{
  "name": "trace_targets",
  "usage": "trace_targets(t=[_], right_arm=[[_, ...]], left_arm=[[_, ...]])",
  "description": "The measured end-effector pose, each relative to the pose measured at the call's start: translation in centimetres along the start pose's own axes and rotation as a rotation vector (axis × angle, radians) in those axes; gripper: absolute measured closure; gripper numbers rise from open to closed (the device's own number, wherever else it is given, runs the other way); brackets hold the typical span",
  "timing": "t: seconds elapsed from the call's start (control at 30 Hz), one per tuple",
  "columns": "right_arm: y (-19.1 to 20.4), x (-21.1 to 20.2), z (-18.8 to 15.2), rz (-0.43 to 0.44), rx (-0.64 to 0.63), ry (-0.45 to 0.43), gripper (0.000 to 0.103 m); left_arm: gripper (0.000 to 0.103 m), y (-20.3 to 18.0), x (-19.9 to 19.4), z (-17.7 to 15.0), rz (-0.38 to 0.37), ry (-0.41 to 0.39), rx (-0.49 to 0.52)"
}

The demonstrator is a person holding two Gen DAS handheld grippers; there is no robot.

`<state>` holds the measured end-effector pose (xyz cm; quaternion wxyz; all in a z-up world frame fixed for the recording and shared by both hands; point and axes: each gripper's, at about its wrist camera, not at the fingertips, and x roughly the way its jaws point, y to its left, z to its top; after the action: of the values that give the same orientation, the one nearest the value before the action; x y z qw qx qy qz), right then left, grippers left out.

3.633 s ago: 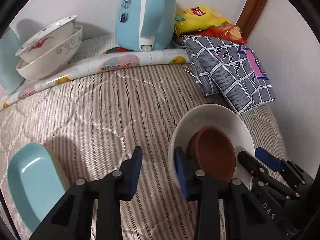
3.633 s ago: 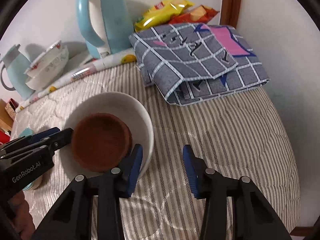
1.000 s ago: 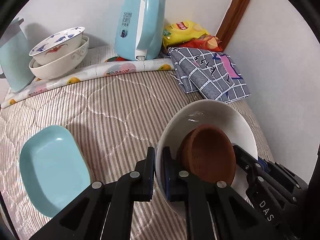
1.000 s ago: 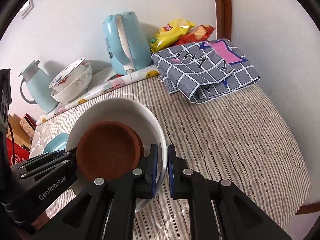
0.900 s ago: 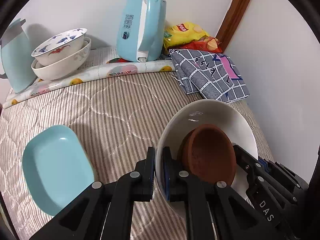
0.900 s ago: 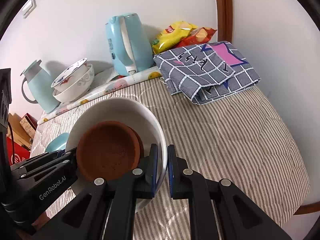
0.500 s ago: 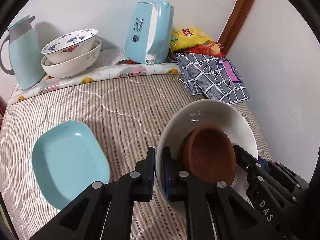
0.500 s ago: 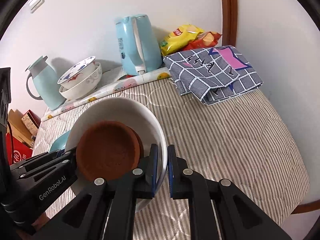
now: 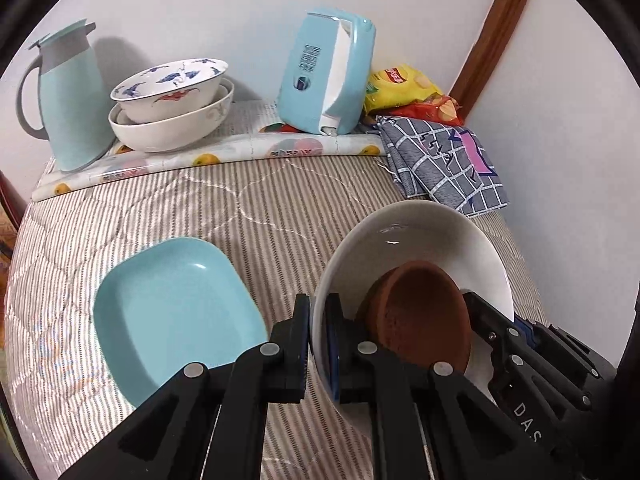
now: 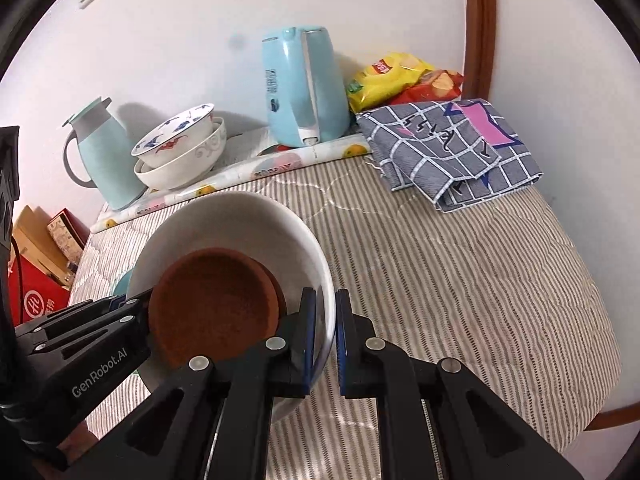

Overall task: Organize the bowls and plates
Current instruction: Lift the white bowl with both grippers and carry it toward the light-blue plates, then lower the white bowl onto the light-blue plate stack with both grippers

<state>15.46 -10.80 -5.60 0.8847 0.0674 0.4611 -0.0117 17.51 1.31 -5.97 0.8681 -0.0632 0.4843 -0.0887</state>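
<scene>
You're carrying the white bowl [image 9: 420, 236] leftward off the bed [image 9: 260, 200]; the blue dish [image 9: 168, 308] has come into view left of your left tongs [image 9: 318, 336]. Both tongs, left and right [image 10: 325, 336], are staying clamped on opposite rims. The matte brown bowl [image 10: 216, 304] is nesting inside the glossy one. Stacked bowls [image 9: 172, 104] are sitting far ahead.

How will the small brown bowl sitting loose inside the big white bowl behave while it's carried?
The small brown bowl probably slides: it already leans against the glossy big white bowl's wall. Nothing grips it; the left gripper and right gripper clamp only the white rim. A drop could chip it.
</scene>
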Motion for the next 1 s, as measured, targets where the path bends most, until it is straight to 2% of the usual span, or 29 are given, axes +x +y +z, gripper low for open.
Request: trace_targets(t=[1.0], right_arm=[[7.1,1.3,-0.1,0.068,-0.068,0.018,0.095]], left_arm=[[0.095,7.4,-2.2,-0.3,0.049,-0.025,-0.098]])
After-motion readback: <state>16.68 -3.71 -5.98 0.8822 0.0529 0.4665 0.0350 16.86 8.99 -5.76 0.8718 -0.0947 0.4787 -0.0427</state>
